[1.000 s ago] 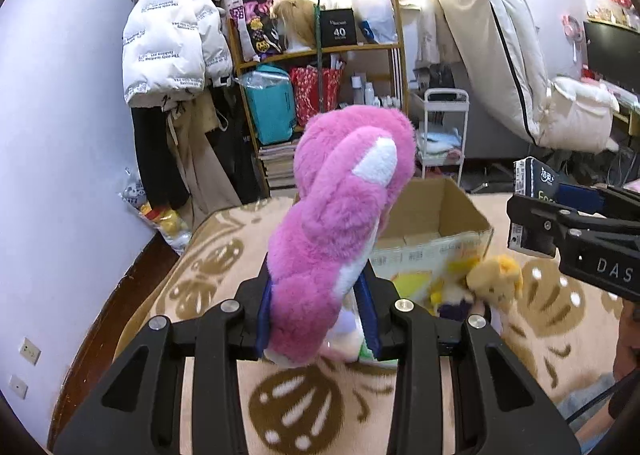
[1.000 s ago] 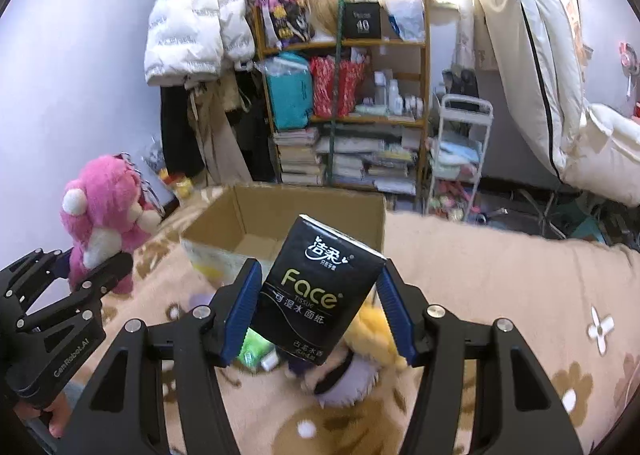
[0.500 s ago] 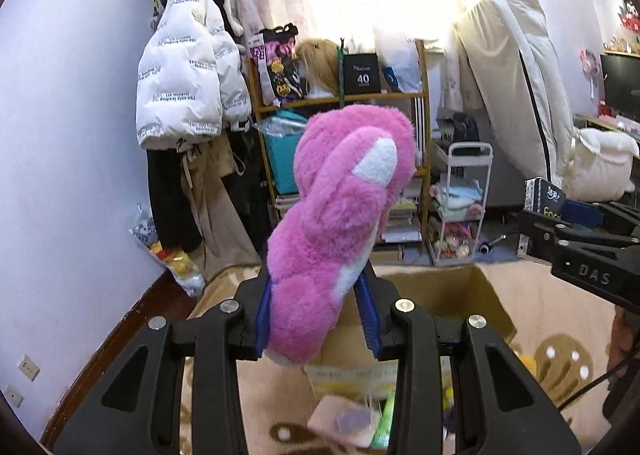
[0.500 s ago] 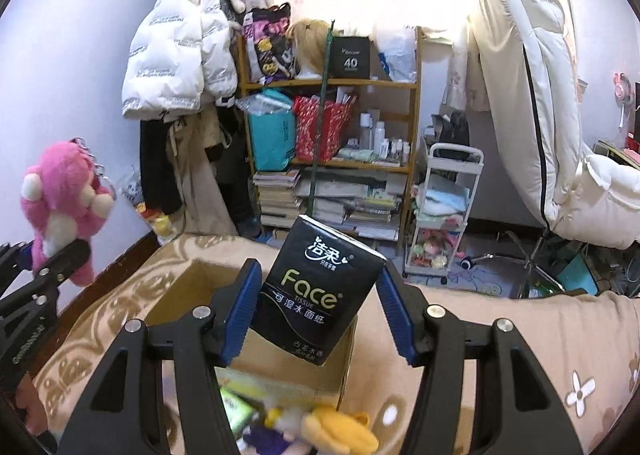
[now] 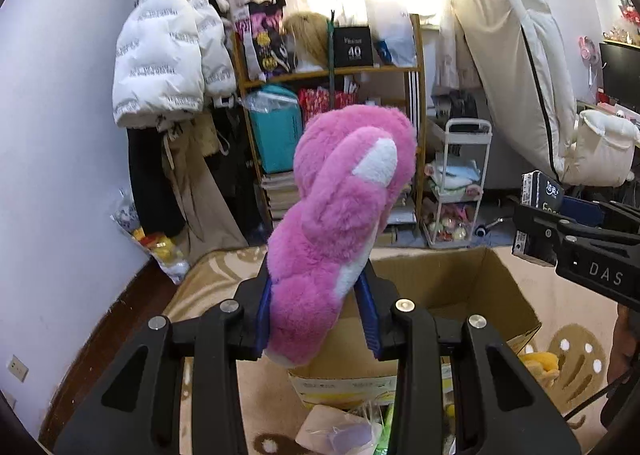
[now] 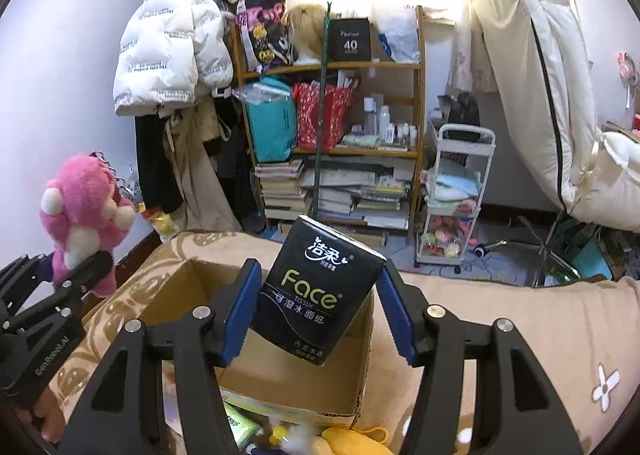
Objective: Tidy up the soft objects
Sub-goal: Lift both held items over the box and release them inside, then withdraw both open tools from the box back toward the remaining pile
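My left gripper [image 5: 316,311] is shut on a pink plush bear [image 5: 340,223] and holds it above the near left side of an open cardboard box [image 5: 504,291]. The bear also shows in the right wrist view [image 6: 82,215], at far left. My right gripper [image 6: 318,307] is shut on a black tissue pack [image 6: 320,291] marked "Face", held above the box [image 6: 280,379]. The tissue pack shows in the left wrist view [image 5: 538,199] at right.
The box stands on a beige patterned bed cover [image 6: 500,319]. A yellow plush [image 5: 538,361], a green packet [image 6: 240,429] and a plastic-wrapped item [image 5: 340,433] lie in front of the box. A cluttered shelf [image 6: 332,115], white cart [image 6: 456,195] and hanging coats [image 5: 168,63] stand behind.
Both grippers have risen with their loads and then tilted back down toward the box. The box interior has come into view below both.
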`<state>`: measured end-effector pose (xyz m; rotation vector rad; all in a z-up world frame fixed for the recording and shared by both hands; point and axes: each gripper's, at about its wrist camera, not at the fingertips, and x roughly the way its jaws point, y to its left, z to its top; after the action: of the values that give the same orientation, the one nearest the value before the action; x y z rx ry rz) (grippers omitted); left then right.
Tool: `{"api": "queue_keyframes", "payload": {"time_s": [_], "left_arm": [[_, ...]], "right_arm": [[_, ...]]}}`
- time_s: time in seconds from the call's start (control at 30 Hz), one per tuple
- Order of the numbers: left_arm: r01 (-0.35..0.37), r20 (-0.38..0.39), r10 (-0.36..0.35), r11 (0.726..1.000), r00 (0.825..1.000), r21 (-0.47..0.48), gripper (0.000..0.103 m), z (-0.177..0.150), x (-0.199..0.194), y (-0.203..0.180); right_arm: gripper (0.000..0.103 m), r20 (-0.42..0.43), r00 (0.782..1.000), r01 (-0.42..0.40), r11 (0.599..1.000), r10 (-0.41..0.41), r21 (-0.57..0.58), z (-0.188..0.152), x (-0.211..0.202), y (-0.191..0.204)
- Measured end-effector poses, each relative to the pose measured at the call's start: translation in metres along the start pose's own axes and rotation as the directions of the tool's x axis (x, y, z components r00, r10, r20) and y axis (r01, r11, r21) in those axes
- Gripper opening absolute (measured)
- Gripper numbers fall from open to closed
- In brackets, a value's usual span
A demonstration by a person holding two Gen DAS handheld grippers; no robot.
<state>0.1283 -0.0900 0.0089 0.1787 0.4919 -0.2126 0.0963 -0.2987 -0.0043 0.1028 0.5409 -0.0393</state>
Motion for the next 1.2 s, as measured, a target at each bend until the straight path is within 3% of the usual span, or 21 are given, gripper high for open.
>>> {"api": "queue_keyframes", "payload": {"time_s": [0.6,0.93,1.07,1.2], "left_arm": [[0.034,-0.199,-0.015,0.995,0.98,0.093,0.037,-0.04,0.059,-0.026],[0.03,-0.276,-0.024,0.999,0.961,0.018,0.04,-0.05,0.071,-0.018],[0.004,-0.255,0.003,1.0,0.967,0.027,0.054,-0.049,0.066,-0.017],[-0.003,-0.237,0.011,0.999,0.971,0.035,0.059,-0.045,0.059,-0.017]], "right_arm": [[0.063,-0.151,0.988,0.0,1.0,-0.001,-0.003,-0.028,0.049,-0.002],[0.063,-0.192,0.981,-0.028,1.0,0.026,-0.008,-0.034,0.058,0.001],[0.063,-0.196,0.98,-0.04,0.999,0.039,-0.004,-0.036,0.058,0.002],[0.066,-0.206,0.978,-0.037,0.999,0.036,-0.001,-0.036,0.057,0.002]]}}
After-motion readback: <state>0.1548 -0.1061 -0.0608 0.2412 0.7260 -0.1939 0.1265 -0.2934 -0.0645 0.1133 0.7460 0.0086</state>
